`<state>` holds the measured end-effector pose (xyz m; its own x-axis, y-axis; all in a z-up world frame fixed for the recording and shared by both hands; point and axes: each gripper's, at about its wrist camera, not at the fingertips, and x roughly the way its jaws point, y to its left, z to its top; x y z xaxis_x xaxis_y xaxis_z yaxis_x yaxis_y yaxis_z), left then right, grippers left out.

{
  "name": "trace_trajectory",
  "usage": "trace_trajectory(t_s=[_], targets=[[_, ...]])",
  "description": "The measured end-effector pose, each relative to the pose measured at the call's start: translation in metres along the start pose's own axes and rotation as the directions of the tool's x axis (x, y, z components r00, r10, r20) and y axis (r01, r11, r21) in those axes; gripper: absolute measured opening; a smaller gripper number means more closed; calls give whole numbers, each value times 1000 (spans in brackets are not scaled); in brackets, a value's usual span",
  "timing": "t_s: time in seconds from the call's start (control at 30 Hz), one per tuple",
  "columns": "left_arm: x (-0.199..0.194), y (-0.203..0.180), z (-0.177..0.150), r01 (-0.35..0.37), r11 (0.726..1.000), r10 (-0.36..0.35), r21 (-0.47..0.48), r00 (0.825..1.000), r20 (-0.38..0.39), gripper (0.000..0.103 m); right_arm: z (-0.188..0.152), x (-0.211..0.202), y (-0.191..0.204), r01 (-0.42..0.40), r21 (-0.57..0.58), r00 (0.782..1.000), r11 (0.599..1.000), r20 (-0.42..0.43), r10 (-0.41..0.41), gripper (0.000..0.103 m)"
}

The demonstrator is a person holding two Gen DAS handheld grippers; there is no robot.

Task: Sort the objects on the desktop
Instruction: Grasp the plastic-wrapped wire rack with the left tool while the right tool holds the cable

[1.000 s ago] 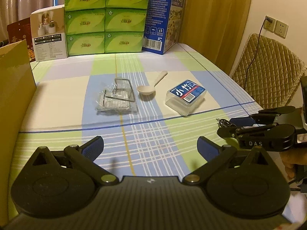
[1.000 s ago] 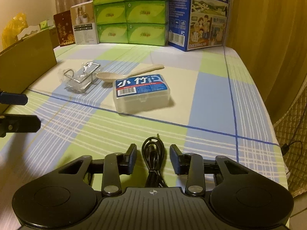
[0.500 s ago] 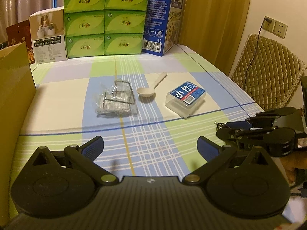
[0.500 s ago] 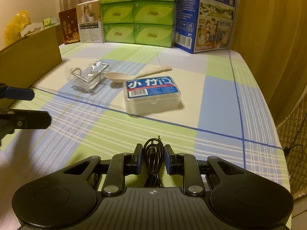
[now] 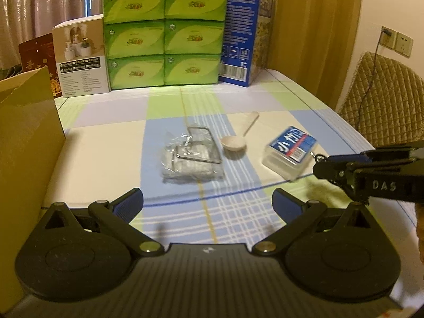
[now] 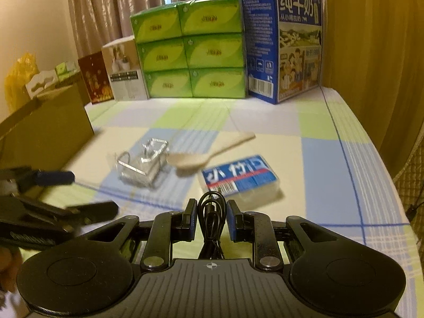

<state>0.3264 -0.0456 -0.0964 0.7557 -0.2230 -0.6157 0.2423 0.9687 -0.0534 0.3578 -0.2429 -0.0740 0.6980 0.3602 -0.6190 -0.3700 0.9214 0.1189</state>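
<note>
My right gripper (image 6: 211, 212) is shut on a coiled black cable (image 6: 210, 206) and holds it above the checked tablecloth; it shows in the left wrist view (image 5: 322, 165) at the right. My left gripper (image 5: 208, 204) is open and empty, low over the near cloth. Ahead lie a wire rack in a clear bag (image 5: 190, 156), a cream spoon (image 5: 238, 137) and a clear box with a blue label (image 5: 290, 152). They also show in the right wrist view: rack (image 6: 143, 161), spoon (image 6: 201, 155), box (image 6: 239, 180).
A brown cardboard box (image 5: 23, 145) stands at the left table edge. Green tissue packs (image 5: 164, 34), a blue milk carton (image 6: 286, 39) and a white box (image 5: 82, 58) line the back. A padded chair (image 5: 384, 100) stands off the right edge.
My right gripper closed on the black cable and lifted it up and forward, towards the left. My left gripper stayed open and moved slightly forward.
</note>
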Motion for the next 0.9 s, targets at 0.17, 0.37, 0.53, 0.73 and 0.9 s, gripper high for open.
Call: trace_trajectory(t_s=[0.17, 0.37, 0.53, 0.73, 0.9], targets=[[13, 8, 4, -12, 1000, 12, 1, 1000, 7, 102, 9, 12, 7, 2, 15, 1000, 1000, 8, -2, 20], [29, 12, 8, -40, 999, 40, 23, 999, 24, 101, 18, 25, 4, 22, 45, 1000, 999, 17, -23, 20], [46, 9, 13, -38, 998, 37, 55, 999, 32, 100, 23, 35, 2, 32, 52, 999, 998, 25, -33, 20], [63, 11, 19, -35, 999, 34, 35, 999, 32, 92, 27, 45, 6, 44, 25, 998, 999, 33, -45, 20], [74, 11, 19, -31, 999, 30, 34, 999, 23, 86, 27, 50, 6, 47, 18, 998, 999, 32, -48, 20]])
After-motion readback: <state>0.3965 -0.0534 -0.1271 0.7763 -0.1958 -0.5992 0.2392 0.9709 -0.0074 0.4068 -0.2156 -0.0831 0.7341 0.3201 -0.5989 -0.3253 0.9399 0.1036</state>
